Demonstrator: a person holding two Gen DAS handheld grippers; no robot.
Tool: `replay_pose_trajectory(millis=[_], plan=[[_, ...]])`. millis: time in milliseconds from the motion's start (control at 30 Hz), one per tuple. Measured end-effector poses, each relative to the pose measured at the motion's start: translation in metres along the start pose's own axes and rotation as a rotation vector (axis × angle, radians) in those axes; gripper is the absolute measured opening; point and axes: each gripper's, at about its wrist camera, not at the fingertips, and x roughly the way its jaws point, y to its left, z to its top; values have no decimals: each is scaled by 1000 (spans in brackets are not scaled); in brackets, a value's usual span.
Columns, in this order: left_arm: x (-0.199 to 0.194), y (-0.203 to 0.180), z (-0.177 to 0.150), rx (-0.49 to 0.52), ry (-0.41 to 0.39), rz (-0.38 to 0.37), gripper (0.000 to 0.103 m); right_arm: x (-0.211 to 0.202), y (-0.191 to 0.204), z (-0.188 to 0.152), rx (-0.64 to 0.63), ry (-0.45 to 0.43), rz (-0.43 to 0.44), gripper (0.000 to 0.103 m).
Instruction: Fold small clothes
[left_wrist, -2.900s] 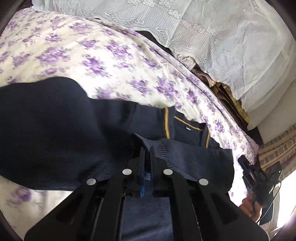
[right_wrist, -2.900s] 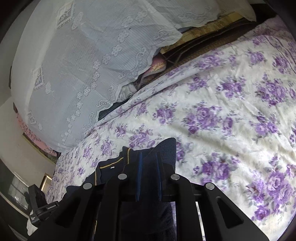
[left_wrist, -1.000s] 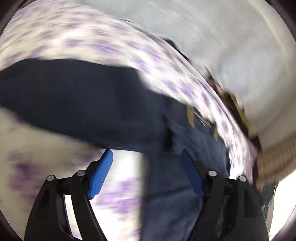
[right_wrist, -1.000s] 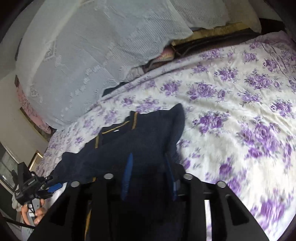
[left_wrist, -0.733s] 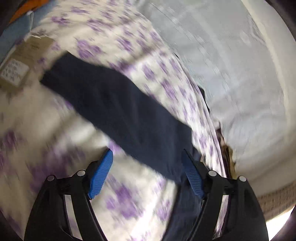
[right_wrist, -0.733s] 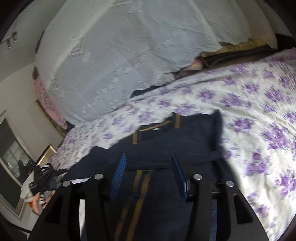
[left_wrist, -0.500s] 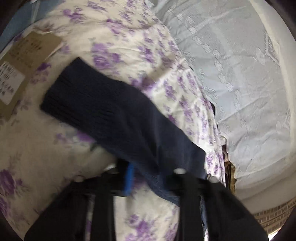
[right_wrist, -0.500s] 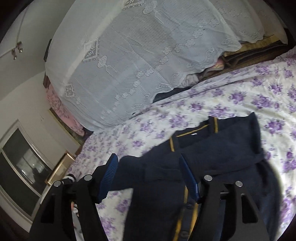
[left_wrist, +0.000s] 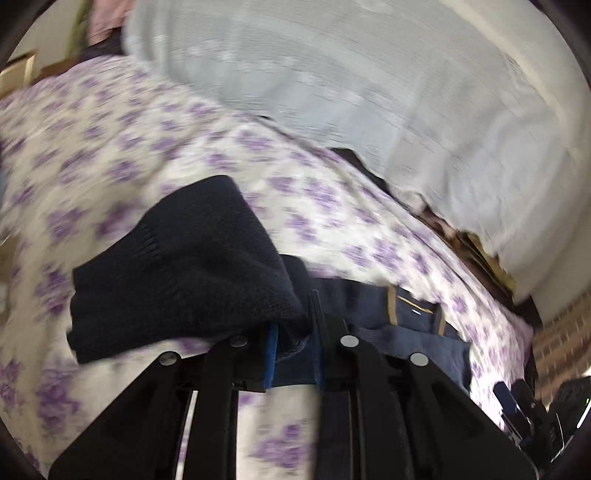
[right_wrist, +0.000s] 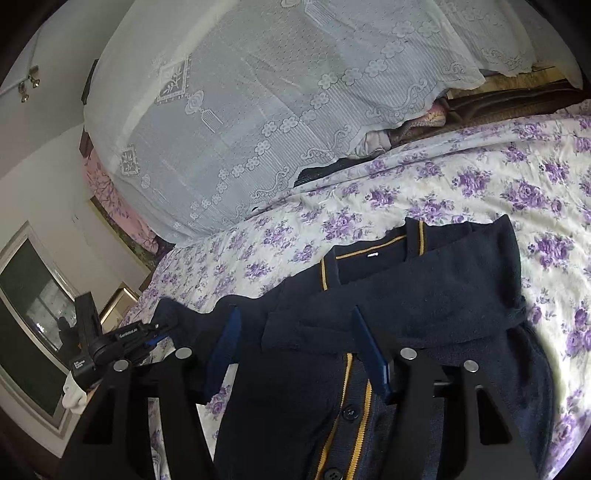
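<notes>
A small navy cardigan (right_wrist: 424, 295) with gold trim and dark buttons lies on the floral bed, its right sleeve folded across the chest. My left gripper (left_wrist: 293, 328) is shut on the left sleeve (left_wrist: 192, 266) and holds it lifted, the ribbed cuff hanging to the left. The collar (left_wrist: 413, 306) shows beyond it. My right gripper (right_wrist: 295, 350) is open and empty above the cardigan's front. The left gripper also shows in the right wrist view (right_wrist: 151, 334), gripping the sleeve at the far left.
The bedsheet (right_wrist: 480, 184) is cream with purple flowers. A pile covered by a white lace cloth (right_wrist: 277, 92) rises along the back of the bed. A window (right_wrist: 33, 306) and a wall stand at the left.
My left gripper has let go of the hem, swung left and shut on the left sleeve, lifting it. My right gripper has opened, let go of the right sleeve and drawn back.
</notes>
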Motion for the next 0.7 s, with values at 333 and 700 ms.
replay_pose_trajectory(millis=[333, 700], plan=[[22, -61, -18, 125, 44, -28, 14, 5, -18, 4, 70, 34, 21, 63], [53, -133, -44, 252, 102, -124, 14, -1, -48, 14, 147, 6, -4, 63]])
